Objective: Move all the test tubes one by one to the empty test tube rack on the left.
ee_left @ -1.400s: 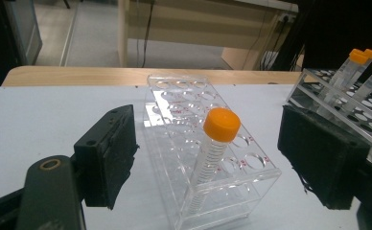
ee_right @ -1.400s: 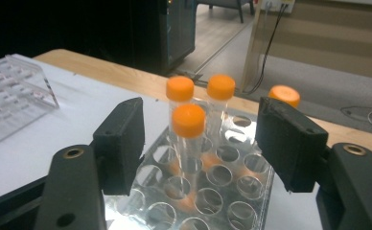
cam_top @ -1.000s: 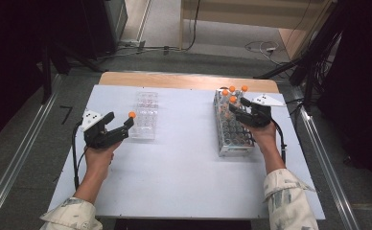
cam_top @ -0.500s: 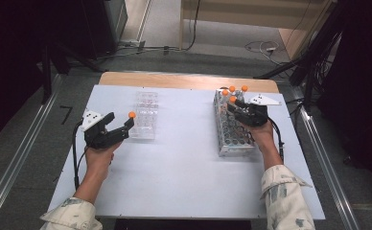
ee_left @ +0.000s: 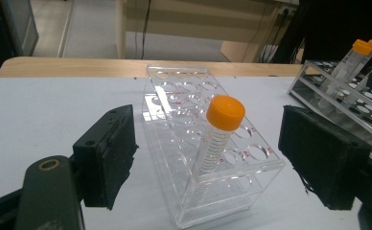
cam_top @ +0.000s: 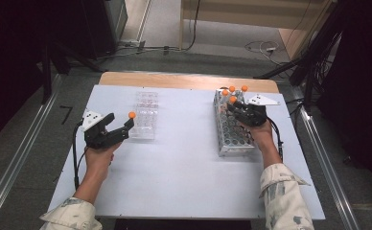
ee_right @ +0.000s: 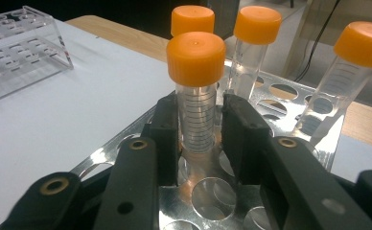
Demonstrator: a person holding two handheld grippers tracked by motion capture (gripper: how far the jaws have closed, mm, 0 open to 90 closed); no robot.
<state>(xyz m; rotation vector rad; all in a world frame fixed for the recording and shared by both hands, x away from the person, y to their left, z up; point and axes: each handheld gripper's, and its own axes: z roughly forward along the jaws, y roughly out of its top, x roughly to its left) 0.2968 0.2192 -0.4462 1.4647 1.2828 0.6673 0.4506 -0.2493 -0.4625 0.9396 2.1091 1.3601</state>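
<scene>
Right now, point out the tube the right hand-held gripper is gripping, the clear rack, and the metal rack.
gripped tube point(ee_right: 197, 115), right gripper view, clear graduated body.
clear rack point(ee_left: 174, 91), left gripper view, top plate.
metal rack point(cam_top: 229, 143), high view, near end.

The worktop point(cam_top: 184, 182) is pale grey-white, with a light wooden strip along its far edge. The acrylic tube rack point(ee_left: 208, 158) is clear, with small red marks beside its holes. Its tube point(ee_left: 217, 143) is clear with fine black graduation lines and an orange cap. The metal tube rack point(ee_right: 270, 96) is shiny silver; its four tubes point(ee_right: 197, 120) also have orange caps. Each hand-held gripper point(ee_right: 201, 139) is black. The sleeves point(cam_top: 284, 196) show a pale camouflage pattern.
</scene>
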